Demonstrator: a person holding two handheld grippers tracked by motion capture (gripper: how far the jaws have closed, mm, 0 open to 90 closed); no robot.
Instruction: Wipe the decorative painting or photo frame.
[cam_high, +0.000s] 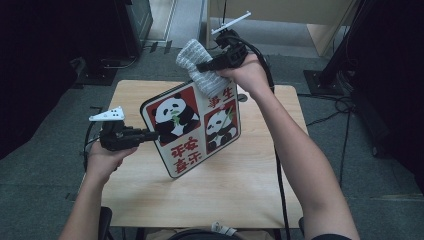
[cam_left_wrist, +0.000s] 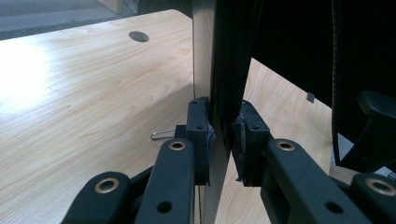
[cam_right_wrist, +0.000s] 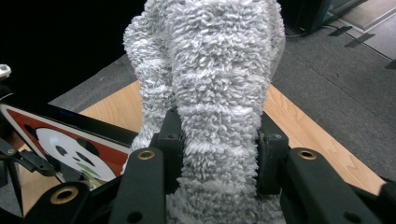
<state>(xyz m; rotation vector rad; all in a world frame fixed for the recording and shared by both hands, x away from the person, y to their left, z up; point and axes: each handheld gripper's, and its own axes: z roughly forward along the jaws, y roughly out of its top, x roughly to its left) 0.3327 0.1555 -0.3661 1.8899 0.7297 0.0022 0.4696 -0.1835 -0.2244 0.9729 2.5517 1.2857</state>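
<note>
Held item: grey fluffy towel (cam_right_wrist: 219, 88), bunched, rising upright between the fingers (cam_right_wrist: 170, 140).
Right gripper (cam_right_wrist: 218, 154): both black pads pressed into the towel's sides; pile bulges above and below the grip.
Panda board (cam_right_wrist: 70, 142): lower left, red panel with white panda, dark border, tilted.
Tabletop (cam_right_wrist: 308, 135): light wood, beneath the towel.
Floor (cam_right_wrist: 336, 70): grey carpet, right.

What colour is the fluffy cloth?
Light grey cloth, clearest in the right gripper view.
</note>
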